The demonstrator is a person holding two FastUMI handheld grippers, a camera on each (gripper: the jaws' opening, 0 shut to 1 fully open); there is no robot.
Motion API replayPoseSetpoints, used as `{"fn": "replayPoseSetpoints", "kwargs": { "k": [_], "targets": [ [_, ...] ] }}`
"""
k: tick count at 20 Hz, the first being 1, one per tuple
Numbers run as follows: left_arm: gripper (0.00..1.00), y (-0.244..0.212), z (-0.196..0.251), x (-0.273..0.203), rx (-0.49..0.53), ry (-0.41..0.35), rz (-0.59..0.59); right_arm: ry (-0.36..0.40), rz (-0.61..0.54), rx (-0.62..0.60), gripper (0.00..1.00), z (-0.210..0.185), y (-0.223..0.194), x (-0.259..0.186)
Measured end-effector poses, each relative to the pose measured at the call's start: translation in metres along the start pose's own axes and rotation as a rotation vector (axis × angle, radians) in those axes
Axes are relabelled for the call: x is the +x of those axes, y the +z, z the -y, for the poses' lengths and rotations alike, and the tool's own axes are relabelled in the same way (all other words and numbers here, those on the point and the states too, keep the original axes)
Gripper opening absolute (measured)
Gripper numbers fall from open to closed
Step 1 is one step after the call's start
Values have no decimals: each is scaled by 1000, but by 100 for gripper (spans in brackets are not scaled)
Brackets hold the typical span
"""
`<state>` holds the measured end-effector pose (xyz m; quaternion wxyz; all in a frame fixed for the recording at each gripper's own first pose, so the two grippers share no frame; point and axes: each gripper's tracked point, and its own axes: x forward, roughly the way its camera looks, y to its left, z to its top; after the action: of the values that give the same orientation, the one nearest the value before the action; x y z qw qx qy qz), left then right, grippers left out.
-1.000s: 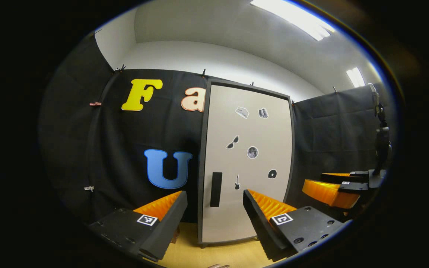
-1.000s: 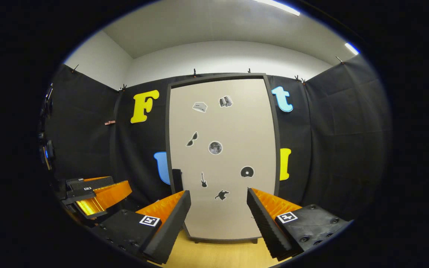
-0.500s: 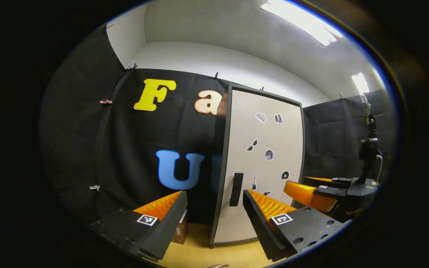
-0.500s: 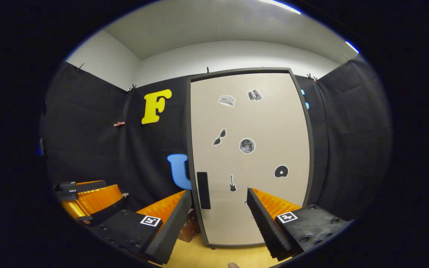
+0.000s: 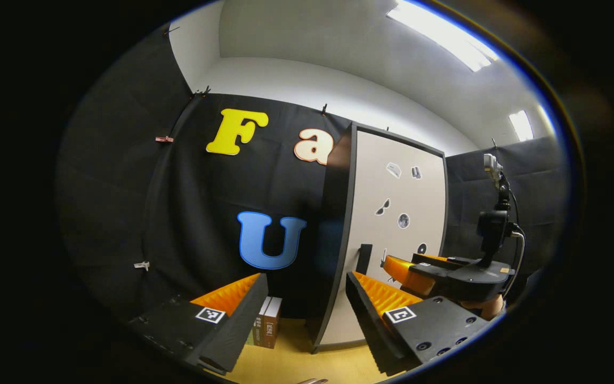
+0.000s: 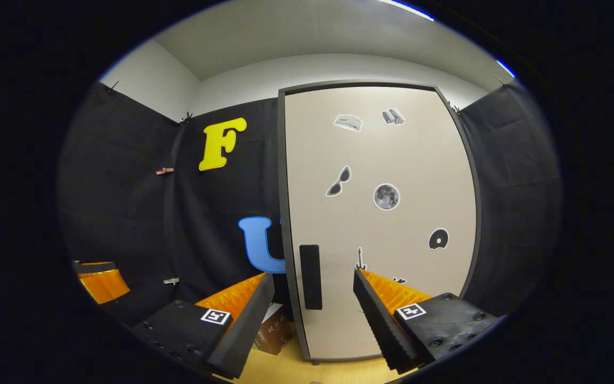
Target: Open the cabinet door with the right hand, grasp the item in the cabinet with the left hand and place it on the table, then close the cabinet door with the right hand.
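Left gripper view: faces cabinet door [image 5: 392,234] obliquely, door right of centre. Right gripper view: nearer, square-on, door [image 6: 381,213] centre-right. Shared: door, table [image 5: 291,362] at bottom.

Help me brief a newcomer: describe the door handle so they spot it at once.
Find the tall pale cabinet door against the black wall. Near its lower left edge sits the handle, a plain dark upright bar, unlike the small picture stickers scattered above and right.
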<state>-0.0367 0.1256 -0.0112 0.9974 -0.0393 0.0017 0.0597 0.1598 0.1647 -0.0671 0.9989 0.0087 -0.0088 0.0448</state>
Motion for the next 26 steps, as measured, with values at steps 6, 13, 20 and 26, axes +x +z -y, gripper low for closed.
{"fn": "replayPoseSetpoints", "kwargs": {
  "k": [6, 13, 20, 26],
  "targets": [
    [94, -9, -16, 0, -23, 1, -15, -39, 9, 4, 97, -5, -18, 46],
    [94, -1, -34, -7, 16, 36, 16, -112, -32, -29, 90, 5, -50, 90],
    [94, -4, -44, -10, 30, 77, 11, -159, -62, -58, 52, 8, -71, 109],
    [94, -7, -53, -26, 32, 103, 11, -195, -45, -74, 34, 8, -71, 113]
  ]
}}
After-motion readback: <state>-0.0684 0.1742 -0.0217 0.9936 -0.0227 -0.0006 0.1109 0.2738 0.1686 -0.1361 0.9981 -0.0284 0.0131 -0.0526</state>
